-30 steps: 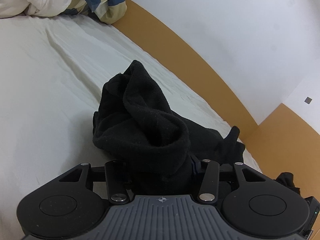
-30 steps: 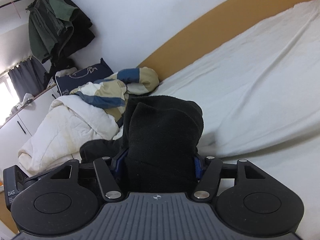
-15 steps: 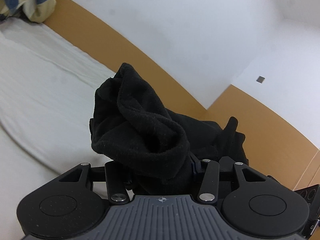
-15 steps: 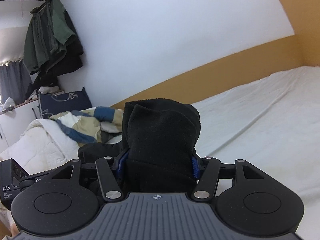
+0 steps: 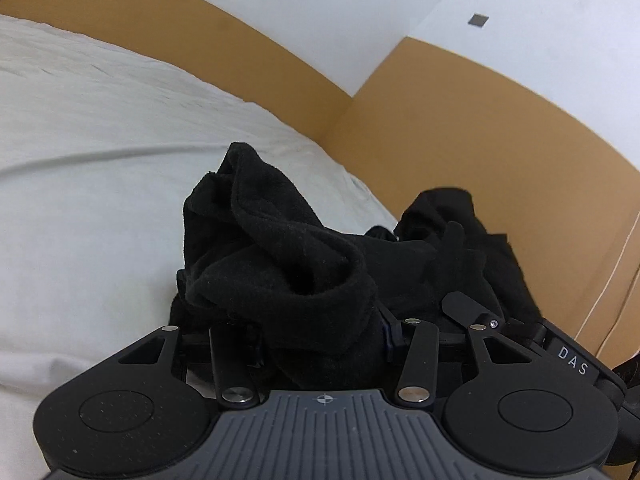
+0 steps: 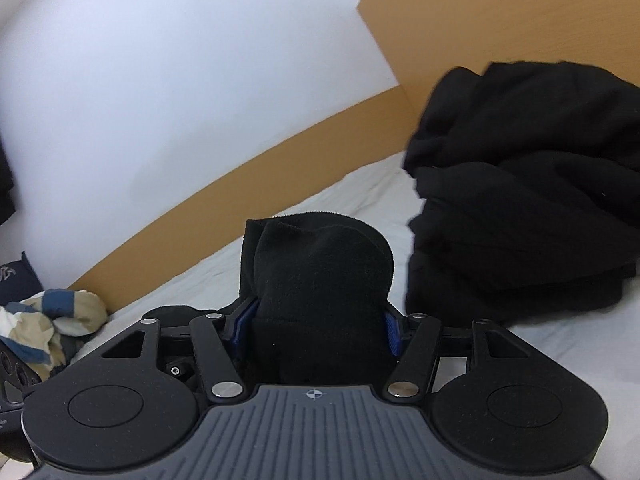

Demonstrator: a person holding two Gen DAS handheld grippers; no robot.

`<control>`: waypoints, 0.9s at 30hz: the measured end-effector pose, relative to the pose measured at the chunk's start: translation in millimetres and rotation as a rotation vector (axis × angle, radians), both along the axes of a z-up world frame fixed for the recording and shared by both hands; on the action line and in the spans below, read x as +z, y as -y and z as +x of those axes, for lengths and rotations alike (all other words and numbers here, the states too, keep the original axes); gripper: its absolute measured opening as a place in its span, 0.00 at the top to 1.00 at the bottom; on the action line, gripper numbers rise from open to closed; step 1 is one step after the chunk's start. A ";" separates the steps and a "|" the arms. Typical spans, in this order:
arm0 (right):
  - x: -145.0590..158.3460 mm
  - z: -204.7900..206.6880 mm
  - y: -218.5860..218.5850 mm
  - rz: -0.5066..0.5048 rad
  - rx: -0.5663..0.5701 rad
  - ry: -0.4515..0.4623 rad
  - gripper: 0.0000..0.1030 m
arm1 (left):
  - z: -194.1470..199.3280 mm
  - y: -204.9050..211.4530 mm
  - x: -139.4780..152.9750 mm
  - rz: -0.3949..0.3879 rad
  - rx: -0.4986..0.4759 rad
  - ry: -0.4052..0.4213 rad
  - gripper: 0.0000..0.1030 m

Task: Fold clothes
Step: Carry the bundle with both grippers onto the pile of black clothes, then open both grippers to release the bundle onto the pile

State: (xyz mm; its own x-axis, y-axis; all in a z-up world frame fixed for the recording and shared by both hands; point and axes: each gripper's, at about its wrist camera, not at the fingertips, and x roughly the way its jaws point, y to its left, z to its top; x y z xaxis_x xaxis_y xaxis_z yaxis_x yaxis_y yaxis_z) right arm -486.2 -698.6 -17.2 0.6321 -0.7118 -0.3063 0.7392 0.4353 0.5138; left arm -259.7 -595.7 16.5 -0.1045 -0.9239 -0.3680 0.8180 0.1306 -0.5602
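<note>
A black fleece garment [image 5: 280,256] is bunched between the fingers of my left gripper [image 5: 320,336], which is shut on it above the white bed sheet [image 5: 88,184]. More black cloth [image 5: 452,232] trails off to the right, past the other gripper's body. In the right wrist view my right gripper [image 6: 318,328] is shut on a thick fold of the same black garment [image 6: 320,276], its blue pads [image 6: 392,336] pressed against the cloth. A large dark mass of black clothing [image 6: 528,200] sits at the right of that view, blurred.
The white bed [image 6: 352,192] runs along an orange wall panel [image 5: 460,128] into a corner. A striped cream and blue blanket [image 6: 44,320] lies at the far left of the right wrist view, next to a dark pillow [image 6: 16,280].
Both grippers have swung with the garment toward the corner of the room. The pile of black clothing has come into the right wrist view; the quilt and hanging coats have left it.
</note>
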 end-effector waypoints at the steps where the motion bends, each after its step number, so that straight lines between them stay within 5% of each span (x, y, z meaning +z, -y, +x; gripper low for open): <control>1: -11.9 -3.1 10.6 0.025 -0.006 0.000 0.37 | -4.7 3.5 -4.5 0.000 0.004 0.029 0.52; 5: -53.4 -1.2 28.9 0.022 -0.008 -0.014 0.33 | -23.3 17.6 -22.5 -0.001 0.022 0.144 0.47; 9: -62.7 5.4 33.4 -0.011 0.008 -0.025 0.29 | -36.4 26.3 -35.3 -0.005 0.038 0.230 0.41; 16: -70.6 2.8 29.2 -0.091 -0.063 0.004 0.14 | -22.0 24.1 -39.0 0.007 0.080 0.122 0.16; 18: -71.1 -3.7 20.7 -0.158 -0.109 0.043 0.09 | -17.7 16.6 -38.7 -0.013 0.103 0.099 0.02; 20: -72.6 -9.0 14.2 -0.219 -0.123 0.092 0.09 | -13.1 9.1 -36.8 -0.039 0.135 0.087 0.01; 27: -87.7 5.3 24.2 -0.188 -0.024 0.083 0.08 | -3.7 4.5 -38.8 -0.035 0.170 0.060 0.01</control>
State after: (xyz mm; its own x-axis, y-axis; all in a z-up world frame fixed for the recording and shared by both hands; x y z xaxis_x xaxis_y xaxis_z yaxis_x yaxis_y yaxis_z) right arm -480.9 -722.8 -104.9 0.6319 -0.7666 -0.1143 0.7092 0.5123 0.4843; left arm -263.4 -600.2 -22.2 0.0752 -0.9387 -0.3365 0.8176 0.2512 -0.5181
